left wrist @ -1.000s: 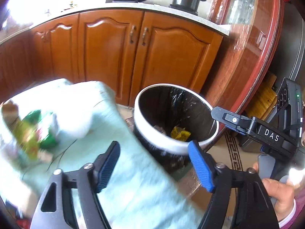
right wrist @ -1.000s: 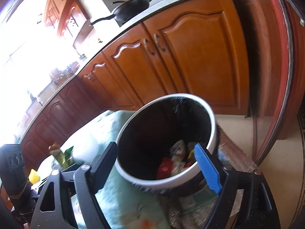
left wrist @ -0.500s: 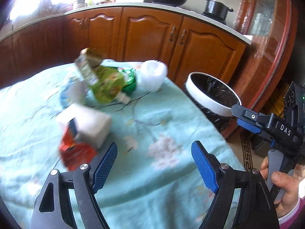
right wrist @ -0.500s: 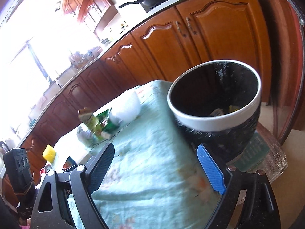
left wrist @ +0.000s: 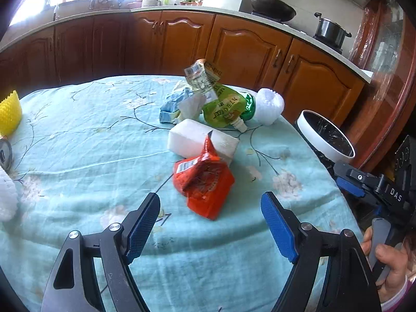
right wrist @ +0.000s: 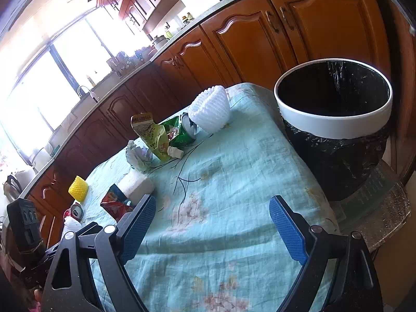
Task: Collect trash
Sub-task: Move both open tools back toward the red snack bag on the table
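A table [left wrist: 78, 156] draped in a pale blue flowered cloth is filling most of both views, with brown kitchen cabinets [left wrist: 247, 44] running behind it. Just off the table's far right edge a trash bin [right wrist: 335, 122] with a white rim and a black liner is standing on a lower glass surface. The trash is lying in a loose group toward the middle of the table: a white foam block [left wrist: 197, 140] is sitting flat, and a crumpled red snack wrapper [left wrist: 202, 182] is leaning against its near side, closest to the left claw. Behind the block a green spouted pouch [left wrist: 226, 109] is lying next to a crumpled blue and white paper [left wrist: 174, 104], and a white foam fruit net [left wrist: 270, 106] is resting at the far edge nearest the bin. A yellow foam net [left wrist: 9, 114] is sitting well apart at the left edge, near an opened can [right wrist: 76, 210]. The left claw [left wrist: 210, 223] is hanging released above the cloth, nothing between its blue pads, the red wrapper just ahead of it. The right claw [right wrist: 213, 226] is also spread wide and empty over bare cloth, its handle gripped by a hand [left wrist: 390, 267].
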A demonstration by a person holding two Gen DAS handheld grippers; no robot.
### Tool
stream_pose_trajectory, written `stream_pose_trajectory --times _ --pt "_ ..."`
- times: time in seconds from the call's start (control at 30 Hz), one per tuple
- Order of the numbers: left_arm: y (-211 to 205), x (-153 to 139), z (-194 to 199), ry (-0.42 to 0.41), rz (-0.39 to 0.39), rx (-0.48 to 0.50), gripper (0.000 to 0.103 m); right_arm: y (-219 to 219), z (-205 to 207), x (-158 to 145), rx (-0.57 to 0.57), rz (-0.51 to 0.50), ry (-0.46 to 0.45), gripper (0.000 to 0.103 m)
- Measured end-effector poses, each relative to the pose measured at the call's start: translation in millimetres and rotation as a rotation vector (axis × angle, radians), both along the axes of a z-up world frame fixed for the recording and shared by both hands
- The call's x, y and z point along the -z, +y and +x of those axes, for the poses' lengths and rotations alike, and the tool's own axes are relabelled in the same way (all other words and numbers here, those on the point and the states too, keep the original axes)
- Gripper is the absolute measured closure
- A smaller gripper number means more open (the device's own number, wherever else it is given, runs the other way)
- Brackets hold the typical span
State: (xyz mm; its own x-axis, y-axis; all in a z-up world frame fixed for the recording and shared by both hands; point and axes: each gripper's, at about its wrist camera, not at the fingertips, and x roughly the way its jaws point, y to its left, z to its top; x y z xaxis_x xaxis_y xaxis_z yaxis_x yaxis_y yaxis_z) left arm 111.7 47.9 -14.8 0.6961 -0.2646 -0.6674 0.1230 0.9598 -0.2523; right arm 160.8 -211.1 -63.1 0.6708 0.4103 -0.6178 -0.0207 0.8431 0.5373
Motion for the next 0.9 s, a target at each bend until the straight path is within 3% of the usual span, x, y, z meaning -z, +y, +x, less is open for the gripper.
stream_pose_trajectory --times 0.27,0.33,0.6,0.63,0.9 --pt "7.1 9.8 32.3 0.023 0.013 -0.018 0.029 12.7 2.1 -3.6 -0.025 0.003 0.002 0.013" --pt "4.3 15.0 41.0 0.040 0.009 0.006 0.050 17.1 3.6 -4.6 -0.031 0.003 0.000 0.013" --pt "8.0 24.4 58.8 0.062 -0.048 0.066 0.080 42.5 18.3 -7.6 -0.085 -0.007 -0.014 0.013" --pt "10.4 23.5 56.8 0.058 -0.045 0.064 0.090 46.7 21.0 -7.4 -0.096 -0.006 -0.014 0.013" --pt "50.1 8.7 36.2 0.014 -0.051 -0.013 0.098 108.4 49.5 -8.7 -0.330 -0.092 -0.034 0.014"
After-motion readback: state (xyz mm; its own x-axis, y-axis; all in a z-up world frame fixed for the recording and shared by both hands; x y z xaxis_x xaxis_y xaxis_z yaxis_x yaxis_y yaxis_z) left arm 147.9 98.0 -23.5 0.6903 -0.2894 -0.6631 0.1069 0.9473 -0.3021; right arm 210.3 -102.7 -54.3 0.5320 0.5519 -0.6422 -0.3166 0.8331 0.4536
